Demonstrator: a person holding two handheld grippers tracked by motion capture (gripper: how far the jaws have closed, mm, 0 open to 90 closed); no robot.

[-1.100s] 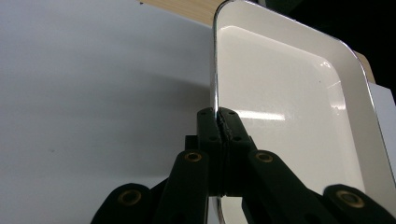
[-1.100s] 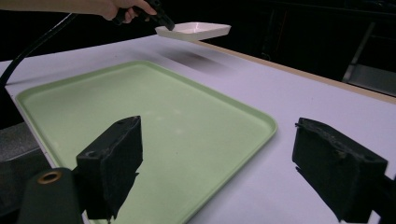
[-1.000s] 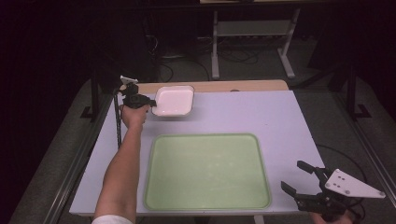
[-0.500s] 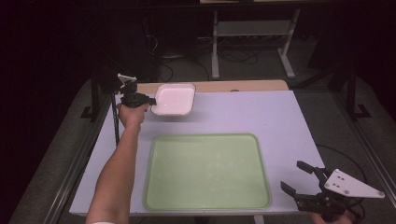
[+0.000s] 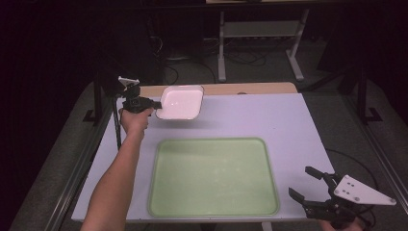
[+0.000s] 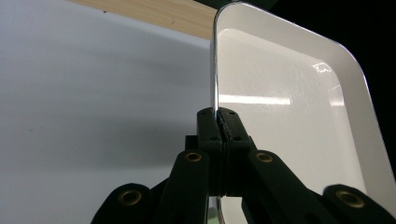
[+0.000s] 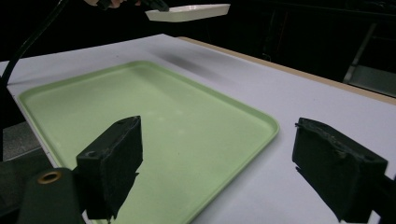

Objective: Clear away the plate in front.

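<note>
A white rectangular dish (image 5: 180, 102) hangs above the far left of the table, lifted clear with its shadow below it. My left gripper (image 5: 153, 104) is shut on the dish's left rim; in the left gripper view the jaws pinch the rim's edge (image 6: 215, 100) and the dish (image 6: 289, 112) spreads to the right. A pale green tray (image 5: 213, 175) lies flat on the near middle of the table. My right gripper (image 5: 303, 185) stands open at the near right corner, beside the green tray (image 7: 154, 121), nothing between its fingers. The lifted dish (image 7: 189, 12) appears far off in the right gripper view.
The table's white top (image 5: 269, 115) has bare room to the right of the dish and behind the tray. A wooden strip (image 5: 240, 88) runs along the far edge. A metal stand (image 5: 262, 33) and cables sit on the floor beyond.
The left gripper has raised the white dish off the table and carried it slightly toward the tray. The right gripper has stayed in place.
</note>
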